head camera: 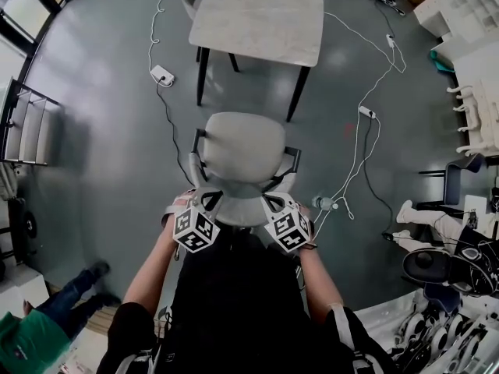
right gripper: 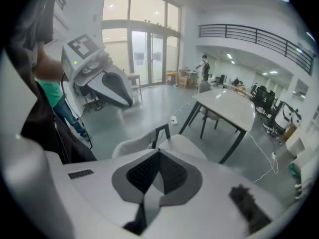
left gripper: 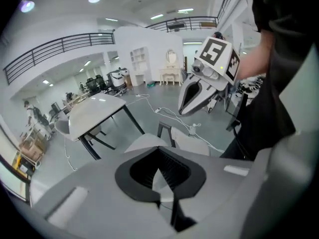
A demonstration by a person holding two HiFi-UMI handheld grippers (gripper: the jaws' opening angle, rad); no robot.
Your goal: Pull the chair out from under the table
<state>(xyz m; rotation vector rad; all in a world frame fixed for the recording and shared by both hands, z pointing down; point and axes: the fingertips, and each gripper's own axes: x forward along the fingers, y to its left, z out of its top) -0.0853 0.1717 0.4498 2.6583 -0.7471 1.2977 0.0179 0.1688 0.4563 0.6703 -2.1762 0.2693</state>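
The chair [head camera: 243, 146] stands on the floor clear of the table [head camera: 257, 10], its rounded seat and curved back in smooth pale-grey upholstery, with thin black metal arm frames on either side. The table has a pale, faintly mottled rectangular top on slim black tapered legs. The floor [head camera: 101, 131] is glossy grey, with white cables [head camera: 366, 131] trailing across it. The left gripper [left gripper: 159, 169] and the right gripper [right gripper: 158, 172] hover just above the chair's back edge, side by side. Each has its ribbed dark pads pressed together with nothing between them, set in matte grey casings.
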